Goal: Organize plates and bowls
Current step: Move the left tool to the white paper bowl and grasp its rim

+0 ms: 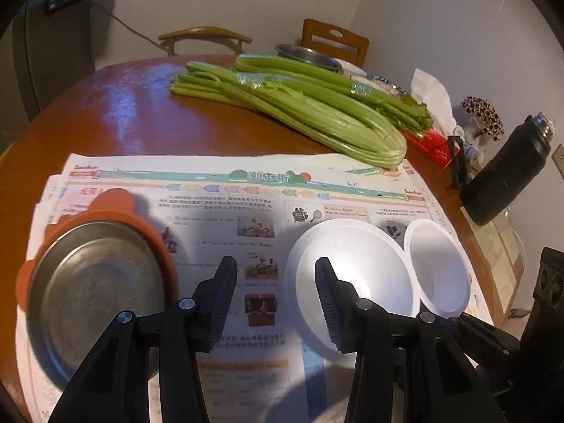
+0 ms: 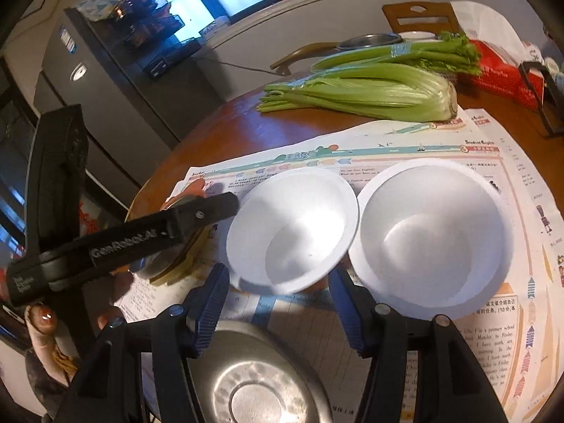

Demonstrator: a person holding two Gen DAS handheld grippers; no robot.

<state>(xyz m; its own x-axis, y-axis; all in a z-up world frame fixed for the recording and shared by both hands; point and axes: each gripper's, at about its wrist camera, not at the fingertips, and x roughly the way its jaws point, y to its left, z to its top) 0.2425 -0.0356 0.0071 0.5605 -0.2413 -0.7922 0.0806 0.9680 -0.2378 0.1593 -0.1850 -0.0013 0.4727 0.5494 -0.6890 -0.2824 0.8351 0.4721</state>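
Two white bowls stand side by side on a newspaper [image 1: 225,211]: one [image 1: 356,282] [image 2: 292,225] and one to its right [image 1: 437,264] [image 2: 433,239]. A steel plate with an orange rim [image 1: 95,289] lies at the left. My left gripper [image 1: 275,303] is open and empty, between the steel plate and the first white bowl; it also shows in the right wrist view [image 2: 197,211]. My right gripper [image 2: 278,303] is open and empty, above a steel dish [image 2: 261,380] and just short of the first white bowl.
Celery bunches [image 1: 299,105] [image 2: 363,88] lie across the round wooden table [image 1: 116,105]. A steel bowl [image 1: 306,56], a red tissue box [image 1: 433,144] and a black flask [image 1: 507,172] stand at the far right. Chairs stand behind the table.
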